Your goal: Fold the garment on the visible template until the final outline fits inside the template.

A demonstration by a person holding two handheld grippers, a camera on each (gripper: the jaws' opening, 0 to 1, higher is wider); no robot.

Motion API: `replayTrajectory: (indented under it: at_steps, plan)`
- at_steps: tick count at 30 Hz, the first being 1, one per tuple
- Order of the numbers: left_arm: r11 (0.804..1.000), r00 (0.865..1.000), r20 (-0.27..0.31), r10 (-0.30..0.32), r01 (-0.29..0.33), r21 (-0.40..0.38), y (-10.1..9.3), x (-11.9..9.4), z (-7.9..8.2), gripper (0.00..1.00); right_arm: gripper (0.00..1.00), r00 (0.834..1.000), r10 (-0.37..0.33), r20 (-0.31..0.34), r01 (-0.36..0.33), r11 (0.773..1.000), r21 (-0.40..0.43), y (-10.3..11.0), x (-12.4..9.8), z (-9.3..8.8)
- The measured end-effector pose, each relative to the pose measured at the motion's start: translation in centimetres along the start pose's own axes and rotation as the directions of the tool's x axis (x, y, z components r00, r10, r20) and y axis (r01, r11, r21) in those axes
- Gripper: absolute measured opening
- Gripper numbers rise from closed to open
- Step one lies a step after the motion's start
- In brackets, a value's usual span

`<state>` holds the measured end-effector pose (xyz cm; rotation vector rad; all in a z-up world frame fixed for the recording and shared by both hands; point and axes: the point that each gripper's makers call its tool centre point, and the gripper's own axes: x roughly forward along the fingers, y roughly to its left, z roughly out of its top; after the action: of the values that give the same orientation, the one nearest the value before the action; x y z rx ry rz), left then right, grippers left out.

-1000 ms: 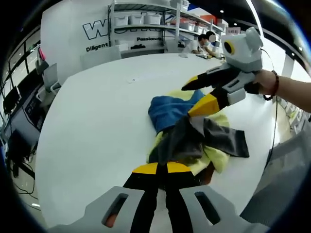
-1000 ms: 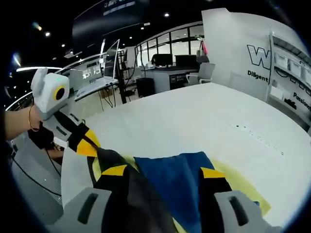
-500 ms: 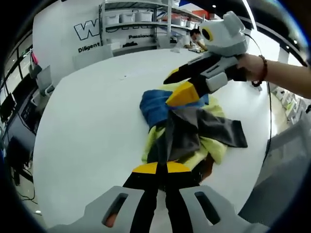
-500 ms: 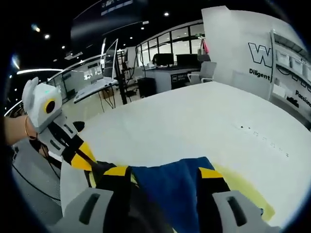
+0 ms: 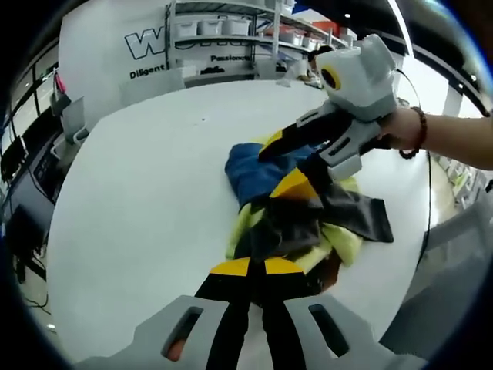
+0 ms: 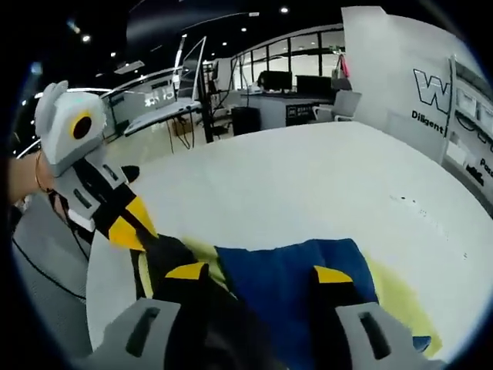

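**Garment still bunched; right gripper lowered onto it**

The table [image 5: 139,193] is seen bare at left of the left gripper view. The garment [image 5: 289,204], blue, grey and yellow, lies crumpled at centre, unfolded; no template outline can be made out. The right gripper [image 5: 289,166], raised half a second ago, has been brought down, jaws spread over the cloth. The left gripper [image 5: 258,270] is clenched on the near edge.
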<state>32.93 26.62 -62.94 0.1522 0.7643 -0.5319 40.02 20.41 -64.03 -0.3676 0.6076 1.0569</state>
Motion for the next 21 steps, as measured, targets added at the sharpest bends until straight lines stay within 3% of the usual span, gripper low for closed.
replayTrajectory:
  at_steps: [3, 6, 12, 19, 21]
  plan:
    - [1.000, 1.000, 0.003, -0.001, 0.001, -0.004, 0.0, 0.0, 0.2, 0.04, 0.41, 1.000, -0.017, -0.007, 0.017, 0.999, -0.035, 0.1, 0.2, -0.1]
    - [1.000, 1.000, 0.002, -0.002, 0.002, -0.007, 0.0, 0.0, 0.2, 0.04, 0.28, 0.999, -0.048, -0.007, 0.047, 0.996, -0.074, -0.4, 0.2, -0.1]
    - [1.000, 1.000, 0.010, -0.006, 0.006, -0.027, 0.1, 0.0, 0.2, 0.04, 0.22, 0.998, -0.056, -0.011, 0.055, 0.996, -0.076, -0.7, 0.2, -0.2]
    - [1.000, 1.000, 0.010, -0.005, 0.006, -0.028, 0.1, 0.0, 0.2, 0.04, 0.00, 0.998, -0.065, -0.013, 0.064, 0.993, -0.097, -0.9, -0.1, -0.4]
    - [1.000, 1.000, 0.015, -0.005, 0.005, -0.027, 0.1, -0.1, 0.3, 0.04, 0.00, 0.998, -0.064, -0.011, 0.062, 0.993, -0.103, -1.0, -0.3, -0.4]
